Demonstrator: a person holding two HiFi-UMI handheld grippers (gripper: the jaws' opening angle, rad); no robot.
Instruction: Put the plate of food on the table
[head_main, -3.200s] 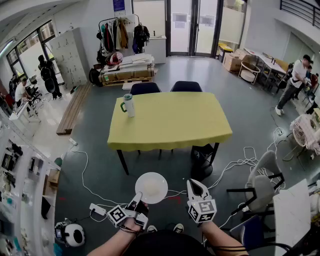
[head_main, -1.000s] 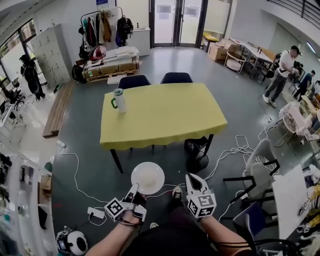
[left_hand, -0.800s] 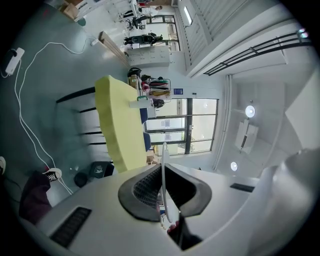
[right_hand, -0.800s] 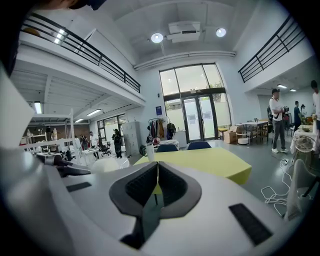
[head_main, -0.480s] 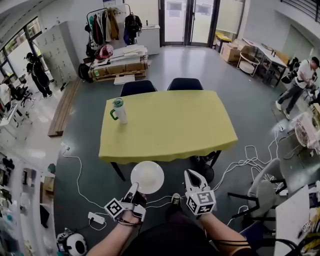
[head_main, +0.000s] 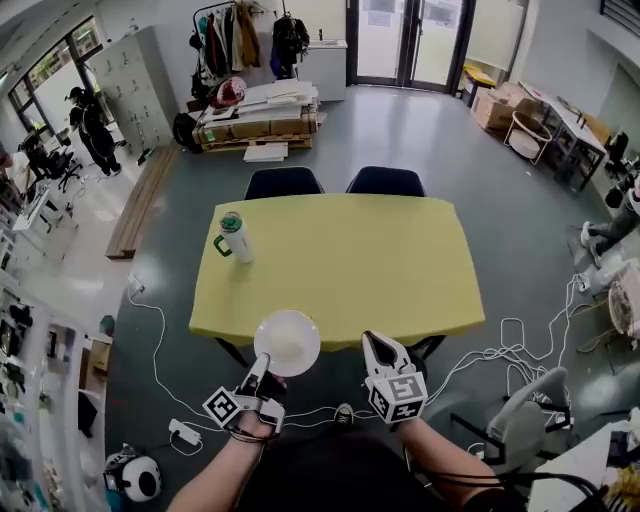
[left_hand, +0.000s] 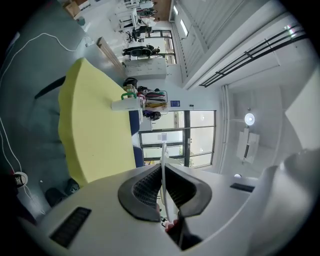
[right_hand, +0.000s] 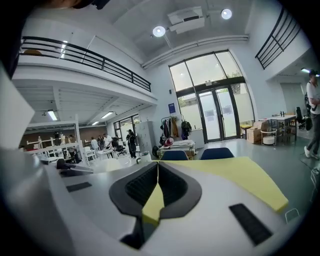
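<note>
Since the earlier frames the table (head_main: 340, 262) has drawn nearer. The plate (head_main: 288, 342), previously seen over bare floor short of it, now overlaps its near edge in the head view. The plate is carried in the air. The left hand-held gripper (head_main: 262, 370) pinches the plate rim between its pads. The right hand-held gripper (head_main: 378, 346) has its jaws pressed together on nothing. The yellow-covered table bears a lidded mug (head_main: 232, 237) at its left. Two dark chairs (head_main: 284, 182) stand behind it on a grey floor (head_main: 500, 200).
</note>
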